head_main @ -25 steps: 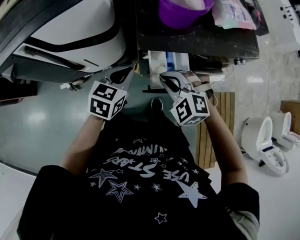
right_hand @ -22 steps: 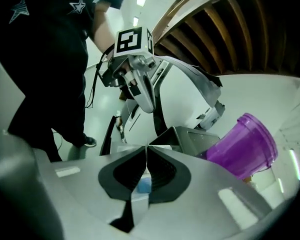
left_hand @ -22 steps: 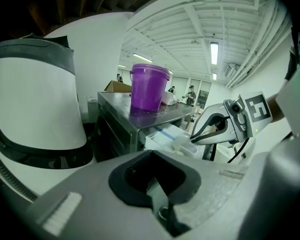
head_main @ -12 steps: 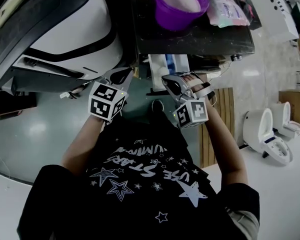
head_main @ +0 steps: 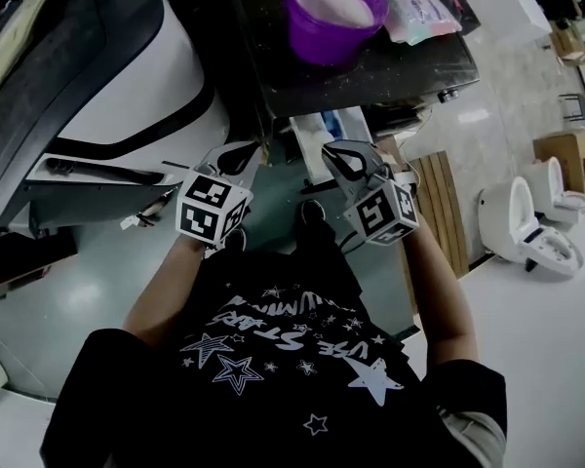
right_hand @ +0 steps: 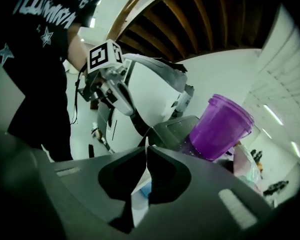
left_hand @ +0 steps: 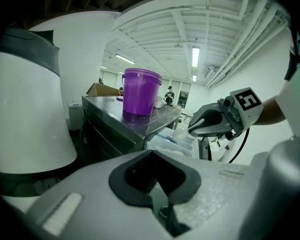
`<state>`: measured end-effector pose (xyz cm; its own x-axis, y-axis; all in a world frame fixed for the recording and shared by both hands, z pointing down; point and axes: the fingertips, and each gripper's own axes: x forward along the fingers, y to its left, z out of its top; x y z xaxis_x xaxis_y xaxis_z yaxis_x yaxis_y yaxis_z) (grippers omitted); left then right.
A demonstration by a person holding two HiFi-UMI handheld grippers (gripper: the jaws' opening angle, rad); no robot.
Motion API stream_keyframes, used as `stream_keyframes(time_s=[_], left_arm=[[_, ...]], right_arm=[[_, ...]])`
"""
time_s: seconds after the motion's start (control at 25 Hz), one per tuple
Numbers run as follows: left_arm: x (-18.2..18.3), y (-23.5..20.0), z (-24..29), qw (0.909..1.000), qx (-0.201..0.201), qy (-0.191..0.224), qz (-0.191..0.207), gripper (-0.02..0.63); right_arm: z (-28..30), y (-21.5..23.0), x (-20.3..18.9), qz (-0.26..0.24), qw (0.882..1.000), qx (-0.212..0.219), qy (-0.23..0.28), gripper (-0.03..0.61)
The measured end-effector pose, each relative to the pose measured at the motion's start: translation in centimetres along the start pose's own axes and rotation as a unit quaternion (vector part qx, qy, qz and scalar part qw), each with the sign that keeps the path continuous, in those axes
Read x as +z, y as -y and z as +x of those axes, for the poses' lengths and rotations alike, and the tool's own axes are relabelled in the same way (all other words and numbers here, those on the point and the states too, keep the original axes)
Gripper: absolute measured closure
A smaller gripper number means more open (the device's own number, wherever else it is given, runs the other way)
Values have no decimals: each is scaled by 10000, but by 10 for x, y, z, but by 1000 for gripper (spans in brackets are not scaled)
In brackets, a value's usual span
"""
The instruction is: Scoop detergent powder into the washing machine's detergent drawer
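While both grippers hang below dark metal bench (head_main: 409,61) front edge:
- left gripper (head_main: 238,155): jaws closed, empty.
- right gripper (head_main: 342,157): jaws pinched on what looks like pale thin scoop (left_hand: 182,132).
- purple plastic powder bucket (head_main: 317,42): near bench front edge.
- white detergent drawer (head_main: 324,128): pulled out beneath.
- risk: narrow pinch lets scoop twist, spilling powder.

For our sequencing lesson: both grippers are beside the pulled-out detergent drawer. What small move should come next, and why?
Probably lift the right gripper toward the purple tub on the table: the powder is up there, while it and the left gripper sit shut, seemingly empty, low by the drawer.
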<state>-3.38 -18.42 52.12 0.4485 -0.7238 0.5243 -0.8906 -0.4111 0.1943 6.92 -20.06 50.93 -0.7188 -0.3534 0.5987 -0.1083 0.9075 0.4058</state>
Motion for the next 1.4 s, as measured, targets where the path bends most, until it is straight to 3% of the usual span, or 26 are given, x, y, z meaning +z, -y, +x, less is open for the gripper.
stream_keyframes(time_s=[0.16,0.28,0.4,0.56,0.76,0.88,0.96,1.24,1.4], left_arm=[[-9,-11,-20,9995,-307,70,103,614],[-19,-19,-39,9985,-503,85,218,614],[-33,-22,-53,9964,-760,-1,363,614],[-46,-21,-65,9942,-979,-86,433,614],[-57,-7,-72,9914,-1223,-134,448,614],[-68,-3,-73,9906,-1282,-194,428,614],[-77,1,-76,9904,-1303,-232,389,614],[-100,34,-91,9873,-1393,-456,609,614],[-97,64,-99,9883,-1352,-352,607,612]], right_arm=[[-1,9,13,1047,9923,-664,24,543],[-9,12,21,1819,9751,-1262,102,543],[-27,12,30,2704,9433,-1900,303,543],[-48,2,38,3716,8955,-2370,623,543],[-70,-16,37,4324,8578,-2673,756,543],[-76,-27,37,4827,8257,-2742,998,543],[-77,-40,33,5066,8105,-2735,1079,543],[-104,-93,15,5389,7898,-2725,1071,543],[-134,-116,4,5333,7935,-2757,1001,543]])
